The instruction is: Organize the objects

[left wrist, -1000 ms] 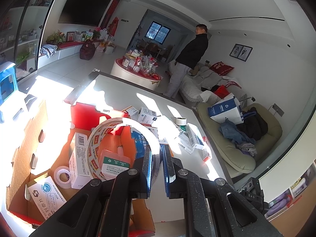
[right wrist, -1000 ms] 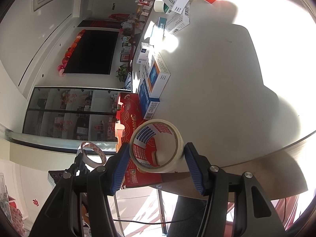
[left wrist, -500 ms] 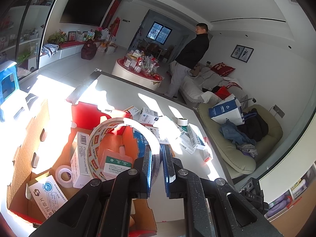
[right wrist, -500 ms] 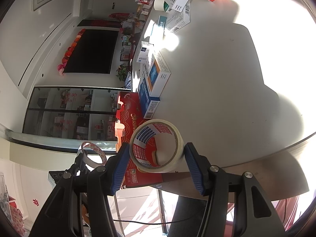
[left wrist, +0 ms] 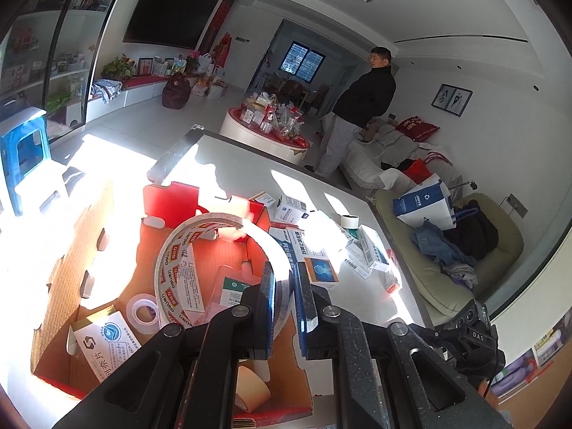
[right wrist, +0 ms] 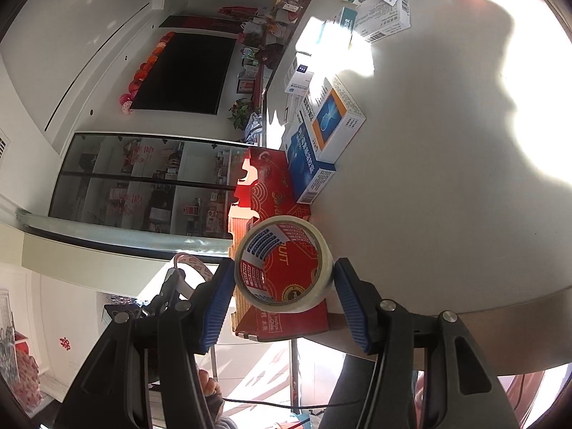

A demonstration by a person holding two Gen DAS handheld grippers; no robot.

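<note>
My left gripper [left wrist: 286, 296] is shut on the rim of a large white tape ring [left wrist: 186, 250] with red print, held above an open red cardboard box [left wrist: 89, 250]. In the box lie a small clear tape roll [left wrist: 143, 312], a tan tape roll [left wrist: 250, 389] and several cartons. In the right wrist view my right gripper [right wrist: 284, 279] is shut on a clear packing tape roll [right wrist: 286, 268], lifted in front of the red box [right wrist: 271, 193] at the table's edge. The left gripper with its white tape ring [right wrist: 189, 264] shows at the lower left.
Medicine boxes [left wrist: 321, 268] and a small white tape roll [left wrist: 348, 221] lie scattered on the white table [left wrist: 232, 175]. Stacked blue and orange cartons [right wrist: 321, 132] sit beside the red box. A person [left wrist: 361, 107] stands by a sofa. A beanbag chair [left wrist: 464, 250] holds clothes.
The right gripper has lifted and rolled a little with the clear tape roll, which now sits in front of the red box. The left gripper holds almost still.
</note>
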